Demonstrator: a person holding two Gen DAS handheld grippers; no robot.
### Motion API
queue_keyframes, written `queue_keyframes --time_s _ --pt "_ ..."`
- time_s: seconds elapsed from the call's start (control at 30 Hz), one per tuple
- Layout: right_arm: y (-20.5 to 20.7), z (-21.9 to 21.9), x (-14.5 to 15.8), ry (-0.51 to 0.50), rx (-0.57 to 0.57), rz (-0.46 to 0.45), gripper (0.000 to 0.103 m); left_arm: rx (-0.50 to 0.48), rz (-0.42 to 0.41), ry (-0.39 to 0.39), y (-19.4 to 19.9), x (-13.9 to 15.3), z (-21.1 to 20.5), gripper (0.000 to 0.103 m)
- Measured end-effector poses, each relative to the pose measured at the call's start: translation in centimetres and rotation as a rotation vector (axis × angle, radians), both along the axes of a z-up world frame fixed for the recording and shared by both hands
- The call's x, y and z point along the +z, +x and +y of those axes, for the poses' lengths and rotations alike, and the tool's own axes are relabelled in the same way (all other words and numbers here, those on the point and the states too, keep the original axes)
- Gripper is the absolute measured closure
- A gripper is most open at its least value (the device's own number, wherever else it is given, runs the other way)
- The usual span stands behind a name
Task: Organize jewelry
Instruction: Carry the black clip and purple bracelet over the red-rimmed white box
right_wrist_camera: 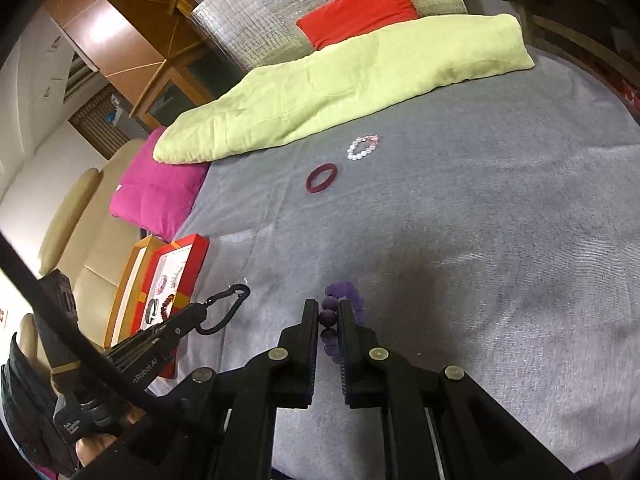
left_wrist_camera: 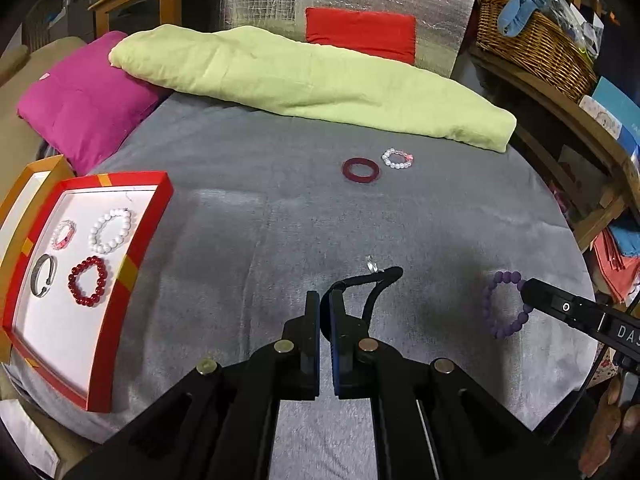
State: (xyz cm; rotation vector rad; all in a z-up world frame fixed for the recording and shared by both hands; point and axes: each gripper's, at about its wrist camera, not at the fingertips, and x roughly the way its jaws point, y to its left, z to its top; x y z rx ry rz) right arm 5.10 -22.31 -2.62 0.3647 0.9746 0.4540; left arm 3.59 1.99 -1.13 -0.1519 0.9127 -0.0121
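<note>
My left gripper [left_wrist_camera: 325,300] is shut on a black cord loop [left_wrist_camera: 380,280] that carries a small silver piece and hangs just above the grey cloth. In the right wrist view the same black cord loop [right_wrist_camera: 228,308] sticks out of the left gripper's tips [right_wrist_camera: 200,314]. My right gripper [right_wrist_camera: 329,308] is shut on a purple bead bracelet [right_wrist_camera: 328,316], which also shows in the left wrist view as the purple bracelet [left_wrist_camera: 502,308] lifted off the cloth. A dark red bangle [left_wrist_camera: 361,170] and a white and pink bead bracelet [left_wrist_camera: 397,159] lie further back.
A red tray [left_wrist_camera: 120,280] at the left edge holds a pink bracelet, a white bead bracelet [left_wrist_camera: 110,230], a silver bangle [left_wrist_camera: 42,276] and a red bead bracelet [left_wrist_camera: 88,280]. A green folded blanket [left_wrist_camera: 304,80] and a magenta cushion [left_wrist_camera: 84,100] line the back. A wicker basket [left_wrist_camera: 532,44] stands at right.
</note>
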Motion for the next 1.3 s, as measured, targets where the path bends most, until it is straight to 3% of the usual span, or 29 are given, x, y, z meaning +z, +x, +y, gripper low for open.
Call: queue_keyframes --time_s 0.67,1.3 --pt "-0.7 2.4 0.3 -0.009 0.043 -0.001 0.093 0.053 0.021 -0.047 -1.2 -0.6 2.8 0.099" --pt "-0.7 3.1 1.4 0.025 0.073 -0.023 0.093 0.092 0.014 -0.045 -2.0 -0.2 4.3 0.099"
